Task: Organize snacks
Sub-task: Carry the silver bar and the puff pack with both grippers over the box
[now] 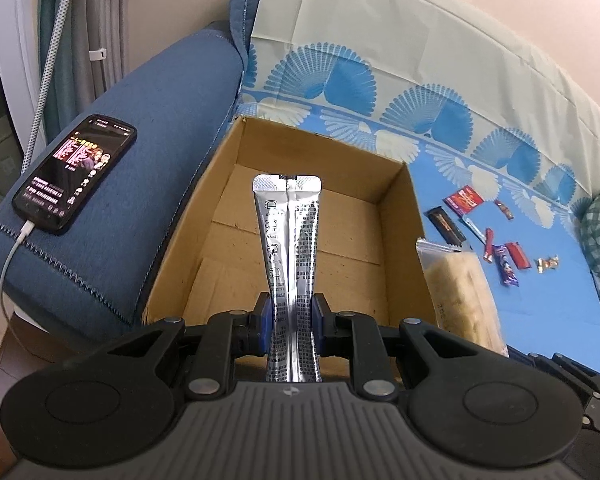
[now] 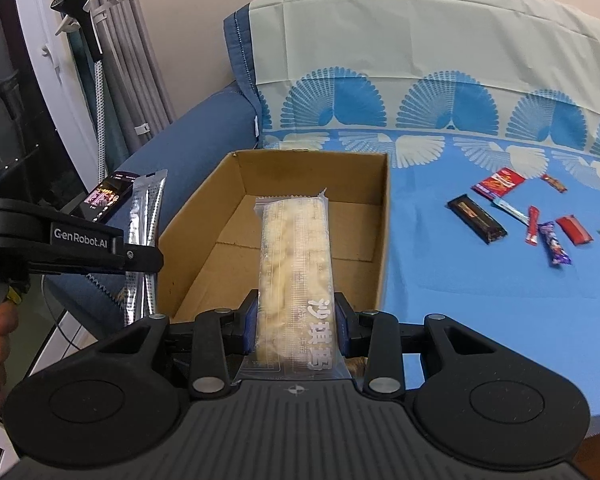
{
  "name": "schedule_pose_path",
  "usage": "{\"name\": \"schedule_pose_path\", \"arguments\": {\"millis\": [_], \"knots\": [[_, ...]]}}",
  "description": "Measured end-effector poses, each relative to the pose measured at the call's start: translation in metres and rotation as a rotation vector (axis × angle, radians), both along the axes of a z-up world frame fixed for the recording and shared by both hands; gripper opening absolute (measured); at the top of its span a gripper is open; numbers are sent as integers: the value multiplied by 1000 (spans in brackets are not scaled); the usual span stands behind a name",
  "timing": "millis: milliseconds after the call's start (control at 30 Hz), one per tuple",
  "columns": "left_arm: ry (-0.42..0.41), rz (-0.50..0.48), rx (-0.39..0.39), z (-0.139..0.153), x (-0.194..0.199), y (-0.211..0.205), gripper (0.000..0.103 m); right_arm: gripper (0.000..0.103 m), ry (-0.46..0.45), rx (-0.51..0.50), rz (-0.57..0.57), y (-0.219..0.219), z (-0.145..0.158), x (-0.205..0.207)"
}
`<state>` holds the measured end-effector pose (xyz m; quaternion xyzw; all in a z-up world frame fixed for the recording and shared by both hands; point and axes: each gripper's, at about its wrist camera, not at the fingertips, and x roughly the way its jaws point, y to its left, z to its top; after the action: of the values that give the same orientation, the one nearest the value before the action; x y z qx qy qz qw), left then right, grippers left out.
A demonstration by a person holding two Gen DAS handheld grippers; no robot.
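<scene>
Snacks are going in the box (image 1: 400, 208): left gripper (image 1: 291, 316) is squeezing the silver packet (image 1: 287, 232), right gripper (image 2: 296, 320) is squeezing the clear bar (image 2: 294, 256) above it, ready to drop.

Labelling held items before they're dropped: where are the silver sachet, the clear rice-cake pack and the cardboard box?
silver sachet (image 1: 286, 240), left wrist view, printed middle.
clear rice-cake pack (image 2: 294, 256), right wrist view, wrapper middle.
cardboard box (image 2: 312, 165), right wrist view, far wall.

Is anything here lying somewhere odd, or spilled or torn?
Nothing looks spilled or torn. The one oddity is a phone lying on the sofa arm, plugged into a white cable, beside the cardboard box. Small wrapped snacks lie scattered on the blue cover.
</scene>
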<state>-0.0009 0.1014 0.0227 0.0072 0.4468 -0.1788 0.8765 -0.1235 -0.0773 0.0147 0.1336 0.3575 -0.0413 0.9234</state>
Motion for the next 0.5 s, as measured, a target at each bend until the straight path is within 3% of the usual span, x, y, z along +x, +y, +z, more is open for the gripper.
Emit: {"name": "schedule_pose_path", "arguments": {"millis": [500], "knots": [[65, -2, 38, -37, 69, -28, 22, 38, 66, 41, -16, -18, -39, 70]]}}
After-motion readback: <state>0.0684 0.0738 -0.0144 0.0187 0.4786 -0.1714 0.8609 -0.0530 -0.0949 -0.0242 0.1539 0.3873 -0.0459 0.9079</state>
